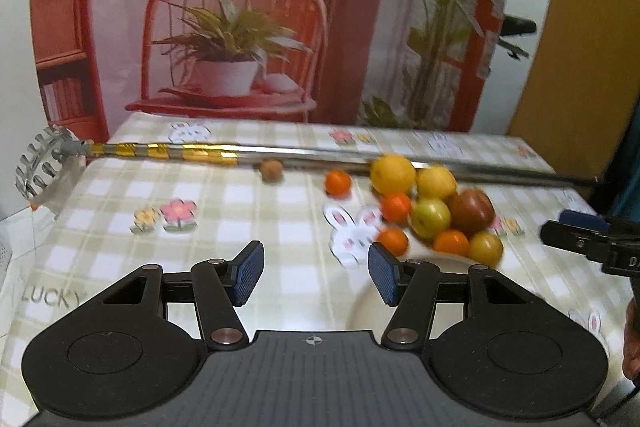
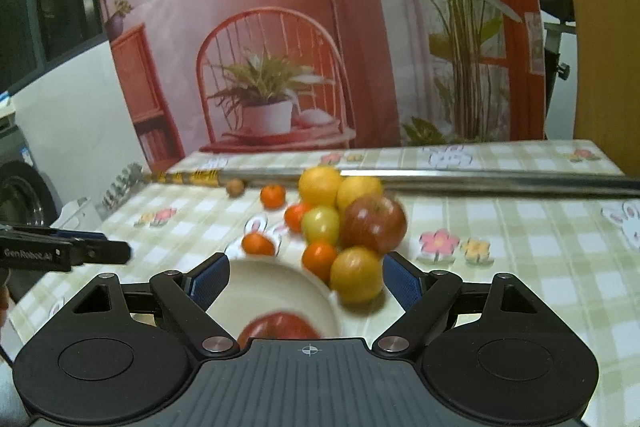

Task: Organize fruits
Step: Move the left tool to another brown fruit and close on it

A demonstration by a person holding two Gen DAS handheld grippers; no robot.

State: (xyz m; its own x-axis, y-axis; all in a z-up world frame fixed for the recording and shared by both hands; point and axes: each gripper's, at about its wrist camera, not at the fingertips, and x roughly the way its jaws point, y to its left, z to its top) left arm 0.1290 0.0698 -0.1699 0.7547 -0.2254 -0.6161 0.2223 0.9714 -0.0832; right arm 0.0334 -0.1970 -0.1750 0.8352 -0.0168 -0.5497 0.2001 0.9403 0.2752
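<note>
A pile of fruit lies on the checked tablecloth: a red apple (image 2: 374, 225), two yellow lemons (image 2: 320, 185), a green-yellow fruit (image 2: 320, 225), several small oranges (image 2: 319, 259) and a yellow fruit (image 2: 356, 275). A white plate (image 2: 280, 287) sits near me with a red apple (image 2: 278, 327) on it. My right gripper (image 2: 306, 283) is open above the plate's edge, empty. My left gripper (image 1: 316, 275) is open and empty, left of the pile (image 1: 436, 211). The right gripper's tip shows in the left view (image 1: 572, 231).
A long metal pole with a yellow-striped handle (image 1: 200, 151) and a toothed ring head (image 1: 44, 163) lies across the table behind the fruit. A small brown nut (image 1: 271, 169) and a lone orange (image 1: 338, 182) lie near it. A printed backdrop stands at the table's far edge.
</note>
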